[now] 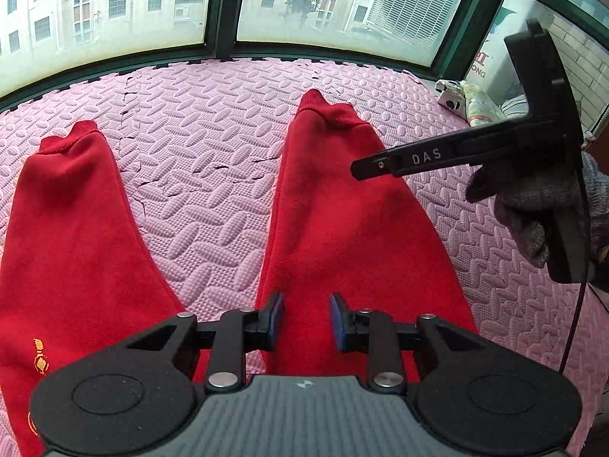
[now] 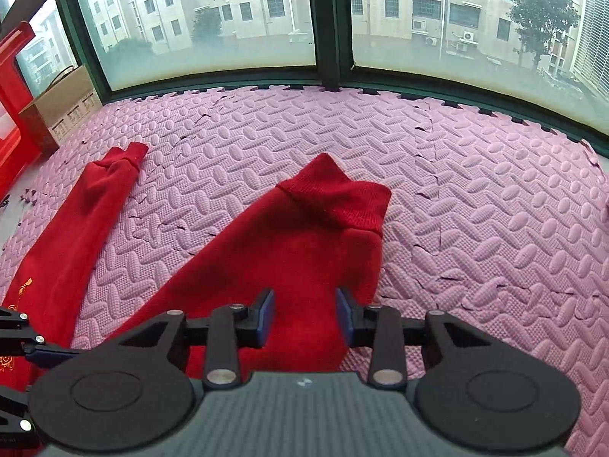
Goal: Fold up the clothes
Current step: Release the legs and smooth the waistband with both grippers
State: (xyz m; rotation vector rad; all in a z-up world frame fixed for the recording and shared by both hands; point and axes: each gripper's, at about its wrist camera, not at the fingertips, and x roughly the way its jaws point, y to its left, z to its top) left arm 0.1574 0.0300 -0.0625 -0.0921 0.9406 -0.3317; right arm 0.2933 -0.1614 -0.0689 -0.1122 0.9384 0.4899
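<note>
Red trousers (image 1: 342, 209) lie flat on the pink foam mat (image 1: 205, 175), both legs pointing toward the window. Gold embroidery marks the left leg (image 1: 68, 228). My left gripper (image 1: 306, 320) hovers open over the right leg, nothing between its blue pads. My right gripper (image 2: 304, 316) is open too, above the same leg (image 2: 289, 251) with its ribbed cuff (image 2: 338, 194) ahead. The left wrist view shows the right gripper (image 1: 359, 170) from the side, held by a gloved hand (image 1: 533, 205) over that leg. The other cuff (image 2: 129, 156) lies far left.
A green-framed window (image 2: 331, 72) bounds the mat at the far side. A cardboard box (image 2: 61, 110) and a red object (image 2: 15, 95) stand at the left edge. A patterned cloth bundle (image 1: 468, 103) lies in the right corner. A black cable (image 1: 578, 285) hangs from the right gripper.
</note>
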